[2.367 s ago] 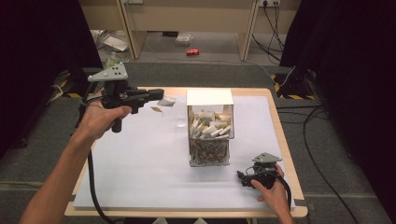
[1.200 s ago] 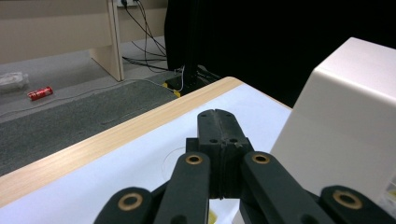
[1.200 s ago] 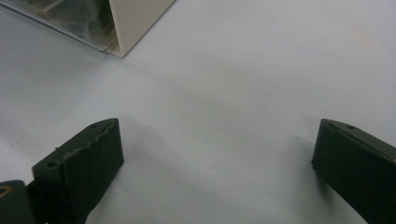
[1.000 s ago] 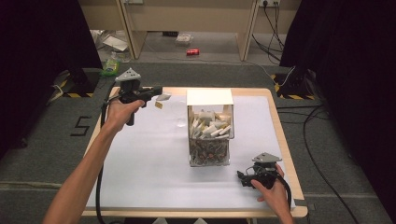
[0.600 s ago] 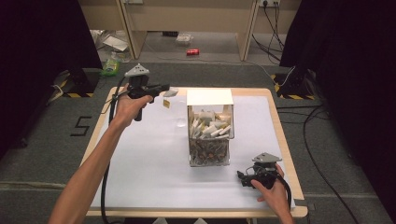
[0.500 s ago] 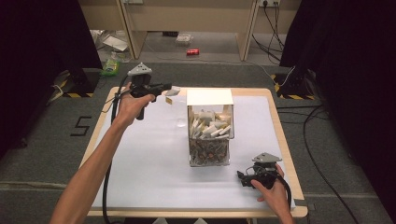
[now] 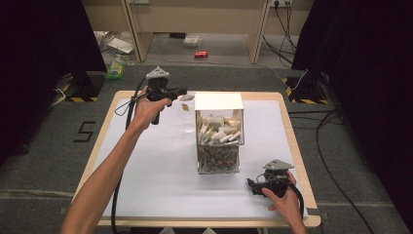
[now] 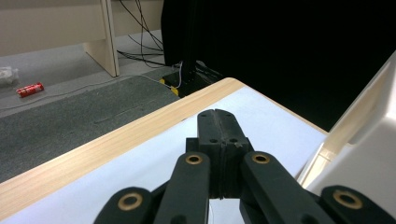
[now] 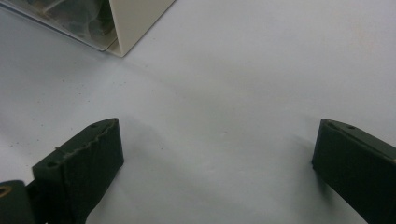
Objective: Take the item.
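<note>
A clear box [image 7: 218, 158] stands mid-table, its white lid [image 7: 218, 101] raised. It holds several pale stick packets above a darker layer. My left gripper [image 7: 184, 91] hovers just left of the lid with a small white and yellow packet [image 7: 186, 99] hanging at its tip. In the left gripper view the jaws [image 8: 217, 119] are pressed together and the box's white wall [image 8: 369, 154] rises close on the right. My right gripper [image 7: 252, 186] rests on the table at the front right, open. Its jaws [image 9: 215, 154] stand wide apart over bare white cover, with the box corner [image 9: 135, 18] ahead.
A white sheet [image 7: 160, 165] covers the wooden table [image 7: 122, 97]. On the floor beyond lie a red can [image 7: 200, 54], a green bottle [image 7: 116, 68] and cables [image 7: 287, 24]. Dark curtains flank both sides. The left gripper's cable [image 7: 127, 109] trails along the forearm.
My left gripper has carried the small packet from the table's far left corner rightward and a little away, up to the box lid. The right gripper has stayed put.
</note>
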`<state>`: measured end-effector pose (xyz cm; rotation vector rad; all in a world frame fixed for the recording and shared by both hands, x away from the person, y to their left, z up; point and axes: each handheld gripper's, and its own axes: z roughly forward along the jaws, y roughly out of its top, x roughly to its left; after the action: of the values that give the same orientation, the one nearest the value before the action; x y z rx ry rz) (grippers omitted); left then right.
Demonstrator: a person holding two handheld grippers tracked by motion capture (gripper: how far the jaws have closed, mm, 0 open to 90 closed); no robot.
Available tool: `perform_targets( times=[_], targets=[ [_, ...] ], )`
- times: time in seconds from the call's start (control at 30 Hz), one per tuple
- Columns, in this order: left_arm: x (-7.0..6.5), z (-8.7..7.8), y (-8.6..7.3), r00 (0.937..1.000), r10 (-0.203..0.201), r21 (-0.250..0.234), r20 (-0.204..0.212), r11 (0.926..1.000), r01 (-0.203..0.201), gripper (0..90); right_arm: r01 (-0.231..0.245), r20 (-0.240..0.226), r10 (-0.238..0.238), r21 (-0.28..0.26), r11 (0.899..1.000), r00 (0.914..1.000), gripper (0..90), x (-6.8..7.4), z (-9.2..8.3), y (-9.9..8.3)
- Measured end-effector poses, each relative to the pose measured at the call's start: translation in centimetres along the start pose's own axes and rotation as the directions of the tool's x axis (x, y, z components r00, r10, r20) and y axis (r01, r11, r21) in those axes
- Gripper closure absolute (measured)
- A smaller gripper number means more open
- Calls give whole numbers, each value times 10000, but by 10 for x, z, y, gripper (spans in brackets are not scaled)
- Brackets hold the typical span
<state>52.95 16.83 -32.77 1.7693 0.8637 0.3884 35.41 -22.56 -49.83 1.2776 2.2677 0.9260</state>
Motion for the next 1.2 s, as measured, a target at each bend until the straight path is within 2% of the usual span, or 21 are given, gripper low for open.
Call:
perform_targets(
  times=[0.5, 1.1, 1.2],
  targets=[
    [1, 22, -12, 9998, -181, 427, -91, 9989, 185, 895, 25, -1, -25, -3, 10000, 10000, 24, 0, 0, 0],
    [8, 39, -31, 9985, -230, 1165, -501, 9928, 287, 892, 29, 0, -29, -1, 10000, 10000, 24, 0, 0, 0],
    [10, 41, -34, 9979, -303, 1257, -571, 9914, 373, 857, 17, 10, -17, 2, 10000, 10000, 24, 0, 0, 0]
  ],
)
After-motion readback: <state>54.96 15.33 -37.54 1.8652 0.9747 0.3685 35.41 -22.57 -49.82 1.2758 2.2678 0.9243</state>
